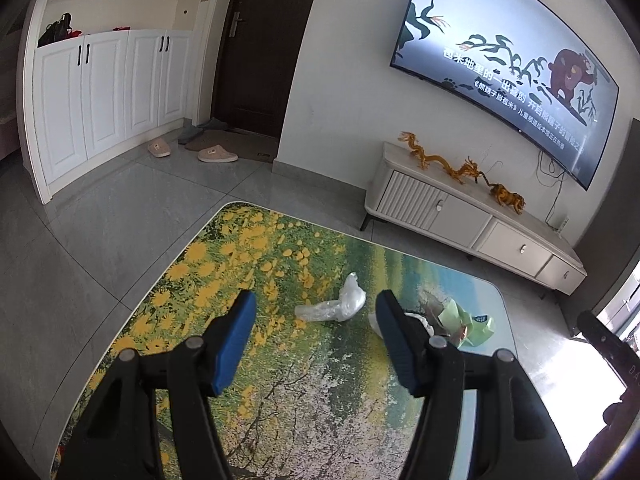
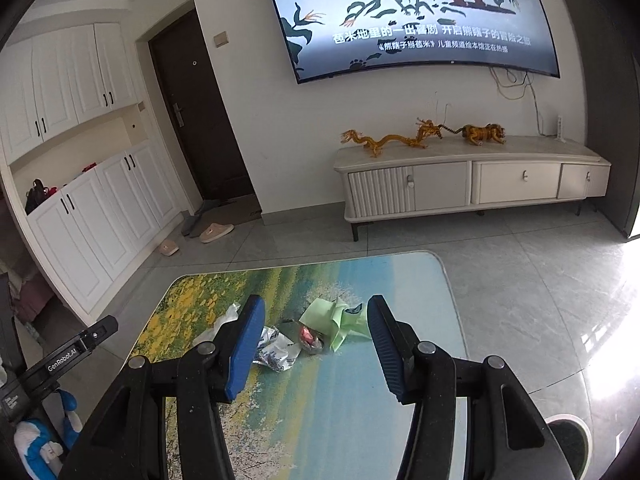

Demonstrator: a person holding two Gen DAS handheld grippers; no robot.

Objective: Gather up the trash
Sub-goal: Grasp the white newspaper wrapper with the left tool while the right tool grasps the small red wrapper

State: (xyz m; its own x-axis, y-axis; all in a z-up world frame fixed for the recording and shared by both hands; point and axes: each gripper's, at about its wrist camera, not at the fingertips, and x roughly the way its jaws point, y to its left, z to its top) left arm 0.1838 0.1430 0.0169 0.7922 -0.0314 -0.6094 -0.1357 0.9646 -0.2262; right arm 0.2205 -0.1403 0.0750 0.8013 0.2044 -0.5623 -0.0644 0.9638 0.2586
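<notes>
Trash lies on a table [image 1: 240, 264] with a flower landscape print. A crumpled clear plastic bag [image 1: 336, 300] lies just ahead of my left gripper [image 1: 316, 308], which is open and empty above the table. A green wrapper [image 1: 472, 320] lies to its right, partly behind the right finger. In the right wrist view my right gripper [image 2: 316, 316] is open and empty above the table [image 2: 360, 392]. Ahead of it lie the green wrapper [image 2: 340, 316], a small round container [image 2: 310, 338] and a white printed wrapper [image 2: 276, 352]. The clear bag [image 2: 220, 324] is partly hidden by the left finger.
A white TV cabinet [image 2: 472, 184] with gold dragon figures [image 2: 392, 140] stands against the far wall under a large TV [image 2: 408, 16]. White cupboards [image 1: 92, 96], a dark door [image 1: 260, 40] and slippers [image 1: 216, 154] are at the left. The other gripper's body [image 2: 60, 360] shows at lower left.
</notes>
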